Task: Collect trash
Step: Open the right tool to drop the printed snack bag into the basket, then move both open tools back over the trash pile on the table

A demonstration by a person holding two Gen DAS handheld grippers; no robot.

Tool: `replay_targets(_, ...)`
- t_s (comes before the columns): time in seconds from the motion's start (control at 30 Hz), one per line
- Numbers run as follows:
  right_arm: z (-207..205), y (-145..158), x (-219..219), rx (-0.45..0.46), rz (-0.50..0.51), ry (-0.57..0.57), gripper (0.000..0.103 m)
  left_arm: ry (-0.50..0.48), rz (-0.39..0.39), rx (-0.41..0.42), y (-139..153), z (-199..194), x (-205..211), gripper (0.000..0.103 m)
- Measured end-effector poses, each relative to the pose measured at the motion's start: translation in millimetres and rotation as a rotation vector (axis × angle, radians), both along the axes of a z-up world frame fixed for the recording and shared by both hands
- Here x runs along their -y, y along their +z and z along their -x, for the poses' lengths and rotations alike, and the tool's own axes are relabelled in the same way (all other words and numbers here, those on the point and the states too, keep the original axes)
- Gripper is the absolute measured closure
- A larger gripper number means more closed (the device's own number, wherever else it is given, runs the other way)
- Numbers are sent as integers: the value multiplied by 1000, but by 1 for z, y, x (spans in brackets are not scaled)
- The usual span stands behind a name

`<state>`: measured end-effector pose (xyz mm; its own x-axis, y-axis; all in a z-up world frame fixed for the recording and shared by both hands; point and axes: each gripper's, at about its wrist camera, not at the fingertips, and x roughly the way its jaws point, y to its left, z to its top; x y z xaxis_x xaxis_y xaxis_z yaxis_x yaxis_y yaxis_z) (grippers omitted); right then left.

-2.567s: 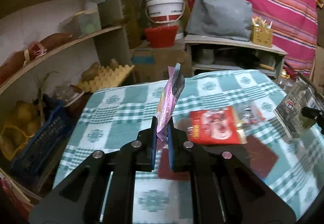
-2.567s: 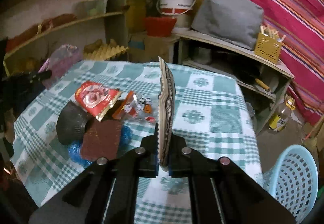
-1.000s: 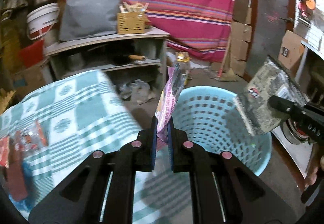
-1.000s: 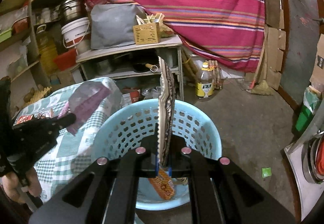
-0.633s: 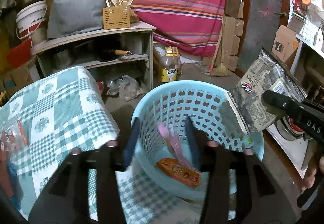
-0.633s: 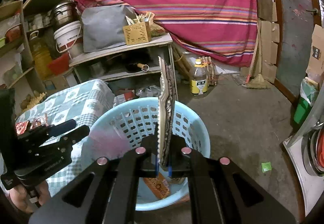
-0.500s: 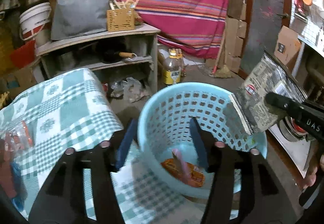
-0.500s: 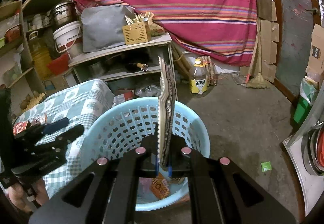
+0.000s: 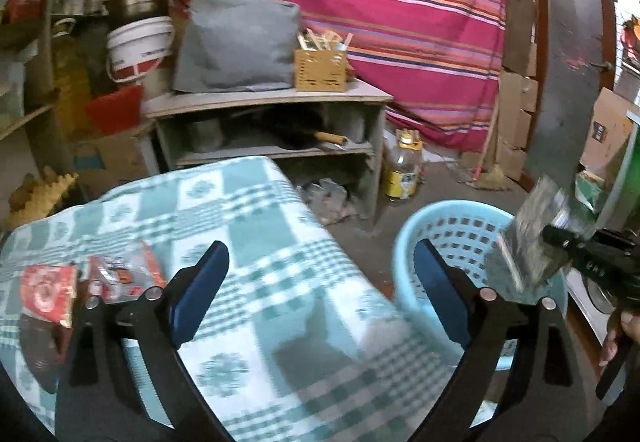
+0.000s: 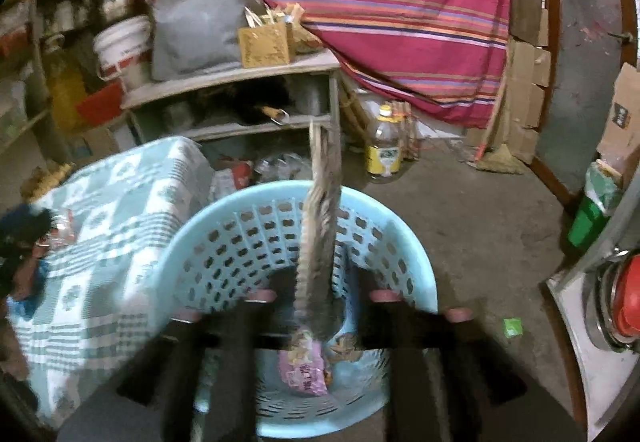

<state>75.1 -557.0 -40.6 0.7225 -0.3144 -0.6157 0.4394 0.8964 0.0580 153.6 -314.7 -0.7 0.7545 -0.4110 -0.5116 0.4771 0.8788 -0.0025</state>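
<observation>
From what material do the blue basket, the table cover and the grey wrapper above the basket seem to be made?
Basket: probably moulded plastic, pale blue and smooth, with rows of punched holes in the wall.
Table cover: looks like woven cloth, matt, green and white checks, hanging softly over the edge.
Grey wrapper: likely thin printed plastic film, slightly shiny in the left wrist view; it is blurred, so foil cannot be ruled out.

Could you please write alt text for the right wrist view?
A grey wrapper hangs edge-on between the blurred right gripper, whose jaws have just been opening, above a light blue basket holding a pink wrapper. A checked tablecloth lies to the left.
</observation>
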Motion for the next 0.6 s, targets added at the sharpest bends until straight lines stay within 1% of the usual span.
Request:
replay_targets(0.03, -1, -1, -1, 2, 9, -18, 30, 11, 2, 2, 2, -1, -7, 10)
replay_targets(0.13, -6, -1, -3, -15, 11, -29, 30, 47, 3, 14, 9, -4, -31, 8)
replay_targets(0.2, -5, 4, -11, -12, 35, -43, 29, 81, 5, 24, 13, -5, -49, 7)
replay_targets(0.27, -5, 10, -20, 2, 48, -45, 21, 113, 12, 31, 18, -6, -68, 6)
replay_targets(0.37, -8, 20, -40, 31, 61, -33, 17, 164, 22, 32, 23, -11, -101, 6)
replay_targets(0.5, -22, 28, -78, 54, 61, 30, 14, 232, 28, 33, 29, -15, -145, 6)
replay_targets(0.6, -37, 27, -113, 39, 94, 90, 13, 277, 28, 53, 33, -14, -176, 6)
